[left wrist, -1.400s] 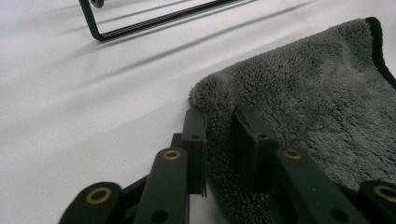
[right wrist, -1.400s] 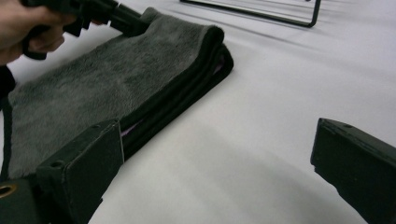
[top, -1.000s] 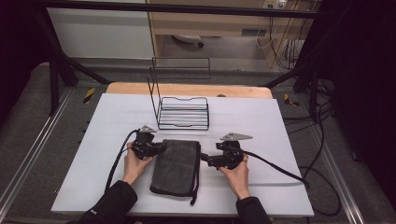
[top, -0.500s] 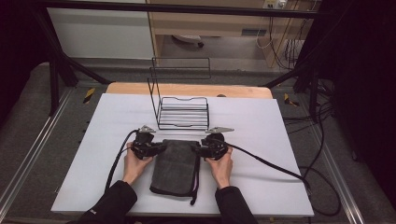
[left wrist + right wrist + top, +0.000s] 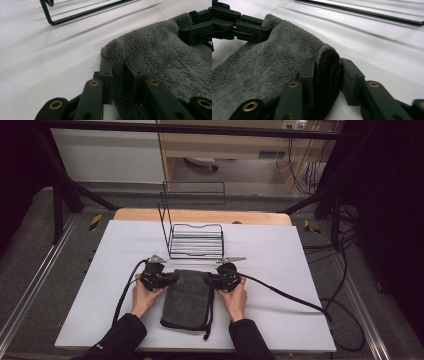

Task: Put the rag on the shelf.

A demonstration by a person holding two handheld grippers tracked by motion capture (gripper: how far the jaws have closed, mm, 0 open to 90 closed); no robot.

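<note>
The left gripper (image 5: 167, 279) is clamped on the far left corner of the towel (image 5: 189, 297). In the left gripper view its two jaws pinch a fold of grey pile (image 5: 160, 62) between the pads, and the cloth bunches up just past the tips. The right gripper (image 5: 214, 280) sits at the towel's far right corner. In the right gripper view a rolled ridge of the towel (image 5: 274, 67) stands between its jaws; the jaws have just been closing, the left pad lies against the ridge and the right pad (image 5: 352, 77) meets its other side, so the cloth is gripped there.

Each gripper is held by one hand, the left hand (image 5: 145, 295) just left of the towel and the right hand (image 5: 235, 299) just right of it, with dark sleeves running toward the near edge. The two grippers face each other across the towel's far edge, and each shows in the other's view at the opposite corner.

The towel is dark grey and folded into a long shape, lying flat on the white table (image 5: 300, 270), its long side running from the grippers back toward the person. A dark cord or loop (image 5: 209, 320) hangs along its right side near the near end.

Beyond the towel's far edge, near it but apart, stands a black wire rack (image 5: 196, 240) with an upright back frame; its base wire (image 5: 75, 16) crosses the top of the left gripper view. Cables trail from both grippers, the right one (image 5: 285, 295) curving away from the towel to the table's right edge.
</note>
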